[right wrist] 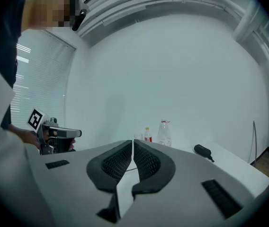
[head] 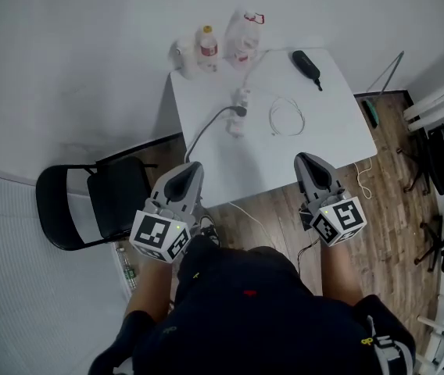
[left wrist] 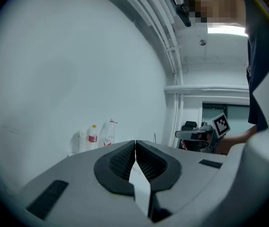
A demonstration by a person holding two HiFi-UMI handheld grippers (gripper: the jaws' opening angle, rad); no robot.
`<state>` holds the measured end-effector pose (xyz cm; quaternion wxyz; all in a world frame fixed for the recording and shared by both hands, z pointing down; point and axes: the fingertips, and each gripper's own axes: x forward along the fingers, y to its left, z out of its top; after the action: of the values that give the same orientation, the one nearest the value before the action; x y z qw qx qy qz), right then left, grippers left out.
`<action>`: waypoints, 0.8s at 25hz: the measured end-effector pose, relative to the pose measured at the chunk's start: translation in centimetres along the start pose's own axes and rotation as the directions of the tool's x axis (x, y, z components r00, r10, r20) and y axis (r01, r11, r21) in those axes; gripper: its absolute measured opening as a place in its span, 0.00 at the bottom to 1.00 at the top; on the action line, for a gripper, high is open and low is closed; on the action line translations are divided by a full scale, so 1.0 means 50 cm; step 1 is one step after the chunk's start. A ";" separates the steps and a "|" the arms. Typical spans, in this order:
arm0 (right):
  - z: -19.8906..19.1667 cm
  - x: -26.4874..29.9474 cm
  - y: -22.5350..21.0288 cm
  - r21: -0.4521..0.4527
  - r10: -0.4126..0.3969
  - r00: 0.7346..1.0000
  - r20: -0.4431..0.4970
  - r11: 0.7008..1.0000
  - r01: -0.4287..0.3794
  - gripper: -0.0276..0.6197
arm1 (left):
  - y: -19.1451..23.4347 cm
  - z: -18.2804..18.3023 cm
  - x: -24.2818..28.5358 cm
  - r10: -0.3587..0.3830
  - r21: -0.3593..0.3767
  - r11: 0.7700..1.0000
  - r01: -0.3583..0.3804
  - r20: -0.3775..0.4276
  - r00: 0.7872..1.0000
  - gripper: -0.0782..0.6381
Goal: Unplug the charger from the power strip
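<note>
Left gripper (head: 193,167): jaws clenched together, nothing between them, at the near edge of the white table (head: 327,131). Right gripper (head: 306,159): likewise clenched, empty. Power strip (head: 236,123): mid-table, charger (head: 241,111) plugged in, well apart from both grippers.

We see soft, even light, with faint shadows on the white tabletop (head: 331,123). Both gripper views bend strongly and have black corners. A ceiling light (left wrist: 225,30) blows out white. Nothing looks blurred.
</note>
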<state>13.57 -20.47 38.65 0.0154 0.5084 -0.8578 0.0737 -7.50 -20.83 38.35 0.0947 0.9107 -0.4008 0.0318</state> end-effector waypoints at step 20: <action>-0.115 0.304 -0.101 -0.071 0.001 0.975 -0.221 0.997 -0.017 0.09 | 0.134 -0.130 0.303 -0.177 -0.064 0.984 0.169 -0.155 0.972 0.14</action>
<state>10.36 -35.28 46.45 0.1284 0.4922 -0.8553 0.0987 -2.08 -34.95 47.75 0.1519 0.9339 -0.3118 0.0863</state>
